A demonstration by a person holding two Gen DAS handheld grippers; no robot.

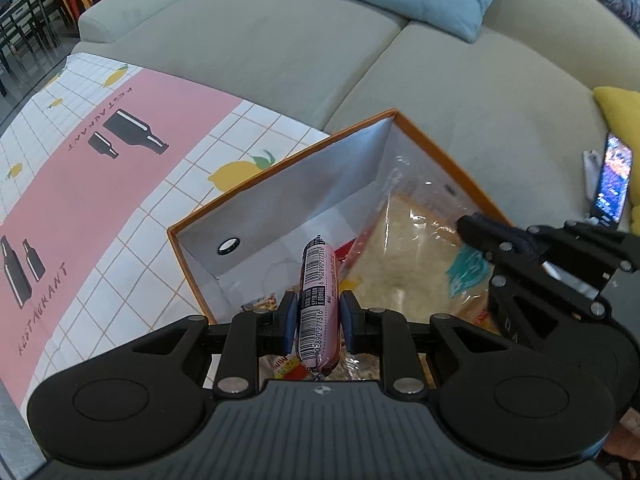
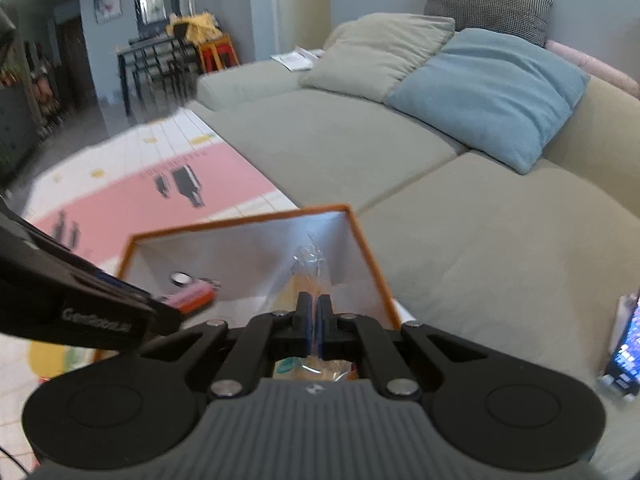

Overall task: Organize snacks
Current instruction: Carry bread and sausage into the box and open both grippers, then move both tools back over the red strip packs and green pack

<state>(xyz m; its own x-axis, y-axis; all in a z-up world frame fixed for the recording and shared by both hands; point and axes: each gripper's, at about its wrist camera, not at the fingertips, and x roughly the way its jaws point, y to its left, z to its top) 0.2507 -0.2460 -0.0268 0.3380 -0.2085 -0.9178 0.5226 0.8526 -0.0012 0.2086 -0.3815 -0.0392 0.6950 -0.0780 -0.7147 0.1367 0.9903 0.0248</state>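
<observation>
The bread bag's (image 1: pixel 404 264) near end is hidden behind the left gripper (image 1: pixel 319 318); the phone (image 2: pixel 624 354) is cut off at the right edge; the dining chairs (image 2: pixel 160 66) far left are blurred.

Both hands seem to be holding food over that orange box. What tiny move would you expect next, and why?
Probably lowering a little further, then letting go. The left gripper is shut on the pink sausage, and the right gripper pinches the clear bread bag. Both already hang inside the open orange box, where other snacks lie.
</observation>
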